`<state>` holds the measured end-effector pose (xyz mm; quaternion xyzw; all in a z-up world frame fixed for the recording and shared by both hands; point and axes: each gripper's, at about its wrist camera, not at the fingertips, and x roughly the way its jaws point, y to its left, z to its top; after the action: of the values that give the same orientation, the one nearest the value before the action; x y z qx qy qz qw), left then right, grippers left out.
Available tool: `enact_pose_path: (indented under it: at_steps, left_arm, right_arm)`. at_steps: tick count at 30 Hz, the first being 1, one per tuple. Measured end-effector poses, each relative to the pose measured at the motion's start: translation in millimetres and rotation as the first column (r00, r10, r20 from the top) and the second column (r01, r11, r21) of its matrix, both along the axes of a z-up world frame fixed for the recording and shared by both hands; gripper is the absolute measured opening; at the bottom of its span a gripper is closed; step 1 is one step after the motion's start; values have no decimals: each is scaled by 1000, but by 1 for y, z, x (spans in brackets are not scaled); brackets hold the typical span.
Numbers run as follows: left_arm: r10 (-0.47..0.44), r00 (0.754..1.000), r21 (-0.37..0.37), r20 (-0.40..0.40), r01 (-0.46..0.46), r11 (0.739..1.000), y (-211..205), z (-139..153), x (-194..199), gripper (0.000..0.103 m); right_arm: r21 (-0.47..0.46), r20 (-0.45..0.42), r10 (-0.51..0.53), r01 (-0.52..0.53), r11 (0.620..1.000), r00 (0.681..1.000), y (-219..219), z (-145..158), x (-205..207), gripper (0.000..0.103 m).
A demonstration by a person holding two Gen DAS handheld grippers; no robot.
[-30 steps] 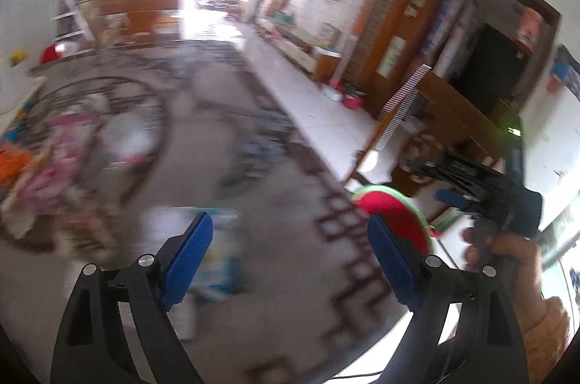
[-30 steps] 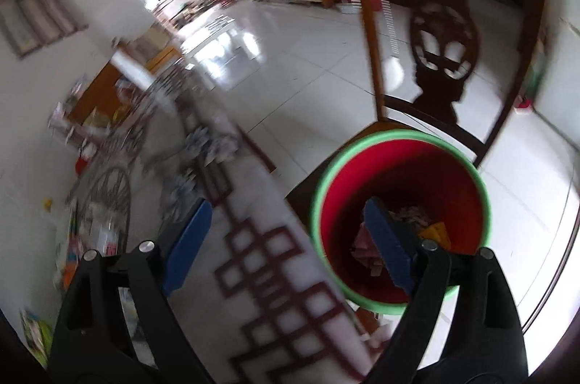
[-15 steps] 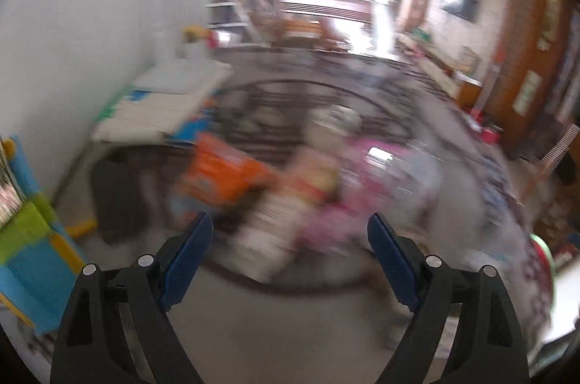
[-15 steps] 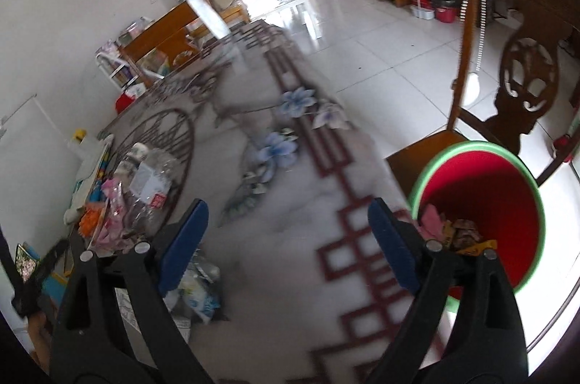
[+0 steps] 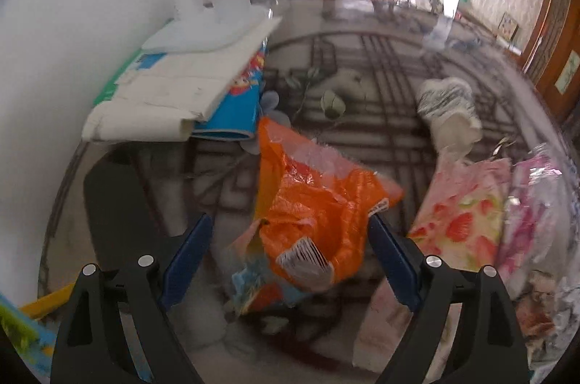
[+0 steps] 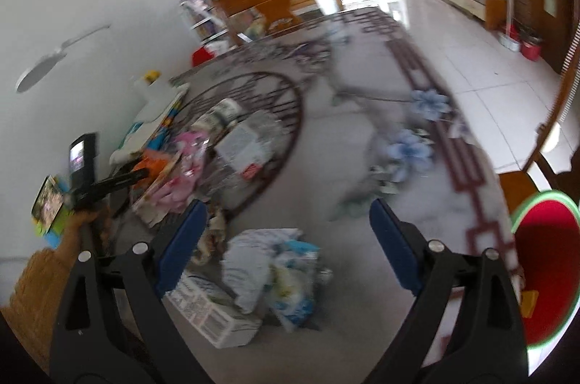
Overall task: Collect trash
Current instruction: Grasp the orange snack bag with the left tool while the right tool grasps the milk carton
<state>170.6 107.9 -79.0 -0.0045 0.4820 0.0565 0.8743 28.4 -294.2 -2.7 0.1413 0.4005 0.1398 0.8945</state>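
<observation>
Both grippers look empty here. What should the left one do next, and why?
Probably lower the left gripper onto the orange wrapper and close. Its jaws stand open and empty, the wrapper lies framed between them on the table, not yet gripped.

A patterned desk (image 5: 380, 145) carries an orange wrapper (image 5: 311, 203) at frame centre, pink floral packets (image 5: 467, 213) at right, and stacked white papers (image 5: 181, 94) at upper left.

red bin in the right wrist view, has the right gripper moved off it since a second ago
Yes. The right gripper has swung left: the red bin now sits at the view's right edge, crumpled wrappers between its open fingers.
</observation>
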Motion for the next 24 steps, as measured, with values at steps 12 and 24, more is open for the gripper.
enact_pose_path:
  at_steps: [12, 24]
  left_arm:
    - [20, 1000, -81, -22, -21, 996, 6, -9, 4, 53]
    - [199, 956, -202, 217, -155, 967, 27, 56, -71, 51]
  right_arm:
    - [-10, 21, 131, -131, 991, 991, 36, 2, 4, 90]
    - [-36, 2, 293, -293, 955, 956, 71, -4, -3, 90]
